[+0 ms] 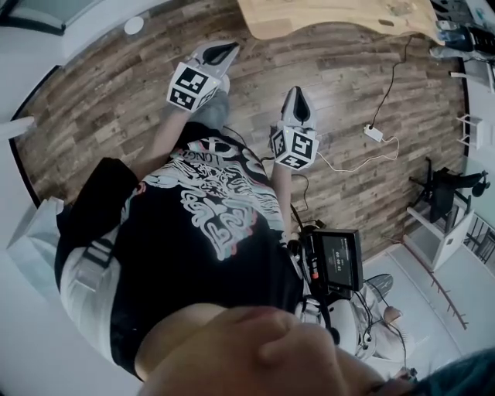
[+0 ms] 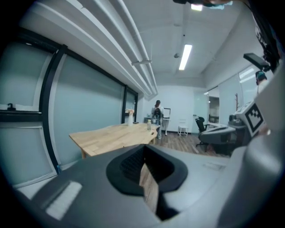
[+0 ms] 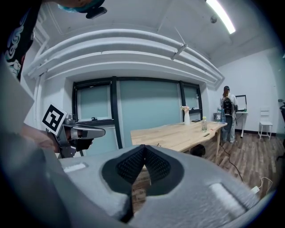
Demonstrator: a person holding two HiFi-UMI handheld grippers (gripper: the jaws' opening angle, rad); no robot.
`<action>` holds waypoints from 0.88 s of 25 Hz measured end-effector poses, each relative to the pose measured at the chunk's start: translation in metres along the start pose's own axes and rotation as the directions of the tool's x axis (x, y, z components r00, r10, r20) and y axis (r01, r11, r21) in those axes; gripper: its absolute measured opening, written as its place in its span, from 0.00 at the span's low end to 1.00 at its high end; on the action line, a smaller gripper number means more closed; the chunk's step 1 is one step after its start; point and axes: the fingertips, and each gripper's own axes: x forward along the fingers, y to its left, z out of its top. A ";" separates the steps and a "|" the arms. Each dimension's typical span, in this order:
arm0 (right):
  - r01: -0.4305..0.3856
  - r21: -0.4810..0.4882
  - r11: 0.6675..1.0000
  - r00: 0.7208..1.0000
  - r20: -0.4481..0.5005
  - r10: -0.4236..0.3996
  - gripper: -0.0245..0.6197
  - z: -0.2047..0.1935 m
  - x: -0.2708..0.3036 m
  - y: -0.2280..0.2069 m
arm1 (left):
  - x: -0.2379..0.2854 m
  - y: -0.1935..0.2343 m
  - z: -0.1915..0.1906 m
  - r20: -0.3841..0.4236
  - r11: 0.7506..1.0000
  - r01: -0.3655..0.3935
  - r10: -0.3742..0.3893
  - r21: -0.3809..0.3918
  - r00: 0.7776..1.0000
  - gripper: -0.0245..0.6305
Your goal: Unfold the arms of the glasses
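Note:
I cannot make out any glasses in these views. The person stands on the wooden floor, away from the light wooden table (image 1: 332, 19), holding both grippers out in front at waist height. My left gripper (image 1: 220, 52) points toward the table, its jaws closed together with nothing between them. My right gripper (image 1: 298, 99) is a little nearer the body and is likewise shut and empty. In the left gripper view my left gripper (image 2: 143, 146) faces the table (image 2: 111, 136) from a distance. In the right gripper view my right gripper (image 3: 144, 148) does the same, with the left gripper (image 3: 84, 131) at its left.
A white power adapter (image 1: 373, 133) with its cable lies on the floor to the right. A black office chair (image 1: 448, 189) stands further right. A vase (image 3: 186, 116) and a bottle (image 3: 204, 124) stand on the table. A person (image 3: 227, 111) stands beyond its far end.

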 end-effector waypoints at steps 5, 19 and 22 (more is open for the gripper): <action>0.020 0.017 1.000 0.999 -0.027 -0.019 0.04 0.020 0.087 -0.036 | 0.082 0.053 0.018 -0.037 0.999 0.032 -0.031 0.008 0.999 0.02; -0.038 0.001 0.999 0.997 -0.074 0.038 0.04 0.050 0.252 -0.055 | 0.207 0.159 0.041 -0.047 0.997 0.069 -0.071 -0.034 0.996 0.02; -0.025 0.006 1.000 0.997 -0.071 0.026 0.04 0.053 0.257 -0.057 | 0.217 0.162 0.045 -0.049 0.996 0.081 -0.082 -0.027 0.995 0.02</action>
